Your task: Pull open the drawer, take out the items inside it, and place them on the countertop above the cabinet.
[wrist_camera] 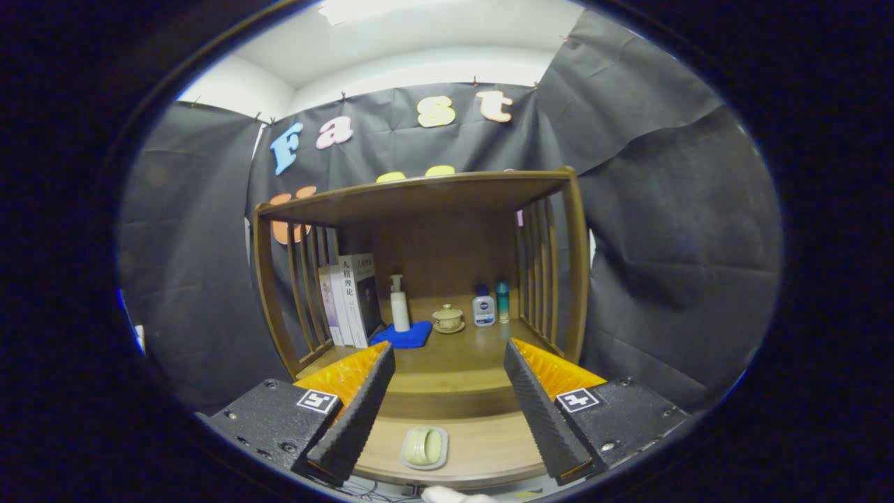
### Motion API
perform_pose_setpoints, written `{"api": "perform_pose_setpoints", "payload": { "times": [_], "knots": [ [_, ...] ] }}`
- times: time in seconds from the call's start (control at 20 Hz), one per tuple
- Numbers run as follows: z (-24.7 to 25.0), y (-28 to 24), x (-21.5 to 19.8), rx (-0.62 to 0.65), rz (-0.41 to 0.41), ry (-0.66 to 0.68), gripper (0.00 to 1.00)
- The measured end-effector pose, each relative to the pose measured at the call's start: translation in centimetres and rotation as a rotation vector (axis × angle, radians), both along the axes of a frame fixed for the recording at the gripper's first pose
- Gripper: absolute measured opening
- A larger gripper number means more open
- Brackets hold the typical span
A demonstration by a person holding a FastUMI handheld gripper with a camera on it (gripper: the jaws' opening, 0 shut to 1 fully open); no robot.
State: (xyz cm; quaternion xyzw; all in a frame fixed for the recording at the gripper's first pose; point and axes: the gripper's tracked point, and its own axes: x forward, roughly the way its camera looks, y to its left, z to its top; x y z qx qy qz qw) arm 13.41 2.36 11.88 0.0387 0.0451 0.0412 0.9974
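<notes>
Here, the wooden cabinet (419, 202) stands against the black cloth wall, a shelf unit with slatted sides and a flat top board, and its surface (461, 353) carries a row of small things toward the back. Below and in front of that surface the drawer (489, 447) is pulled open, its pale wooden floor lying between the two fingers. The hand-held gripper (450, 412) is held wide open above the drawer, both fingers well apart and gripping nothing. On the surface a few books (349, 300) stand upright against the left slats; just right of them a blue cloth (403, 335) lies flat with a white pump bottle (399, 304) standing at its back edge. Near the cloth, to its right, sits a lidded teacup (448, 318) on a saucer, and further right a small blue-capped bottle (483, 307) stands just beside a slim teal bottle (503, 302). Inside the drawer, between the fingers and nearer the left one, lies a soap dish (424, 448) holding a pale bar.
</notes>
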Motion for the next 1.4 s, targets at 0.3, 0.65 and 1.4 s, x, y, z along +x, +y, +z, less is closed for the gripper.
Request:
{"api": "perform_pose_setpoints", "payload": {
  "times": [0.3, 0.65, 1.4],
  "knots": [
    [-5.2, 6.2, 6.4, -0.052, 0.107, 0.295, 0.99],
    [-16.7, 8.4, 9.4, -0.17, 0.14, 0.687, 0.99],
    [-27.9, 5.6, 6.5, -0.132, -0.015, 1.148, 0.56]
  ]
}}
